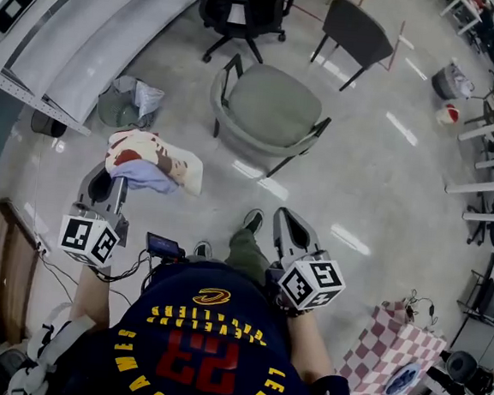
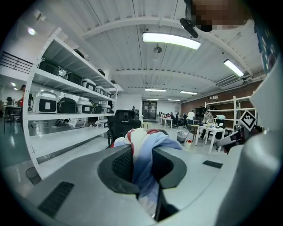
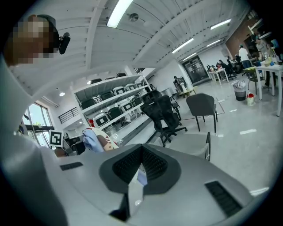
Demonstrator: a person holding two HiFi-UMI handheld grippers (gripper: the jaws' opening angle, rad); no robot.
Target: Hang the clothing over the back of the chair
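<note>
A bundled garment point(image 1: 151, 162), white with red and light blue, hangs from my left gripper point(image 1: 116, 176), which is shut on it. In the left gripper view the cloth point(image 2: 143, 152) fills the gap between the jaws of the left gripper point(image 2: 142, 163) and spills over them. The grey-green armchair point(image 1: 272, 108) stands ahead on the floor, a little beyond the garment and to its right. My right gripper point(image 1: 286, 222) is at the right, short of the chair, with its jaws together and nothing seen in them. The right gripper view shows the right gripper point(image 3: 141, 165) and the chair's edge point(image 3: 207, 145).
A black office chair point(image 1: 242, 11) and a dark side chair point(image 1: 356, 30) stand behind the armchair. A bin point(image 1: 126, 104) sits by the white shelving point(image 1: 89, 32) at the left. A checkered cloth point(image 1: 387, 359) lies at the lower right. The person's foot point(image 1: 252, 221) is between the grippers.
</note>
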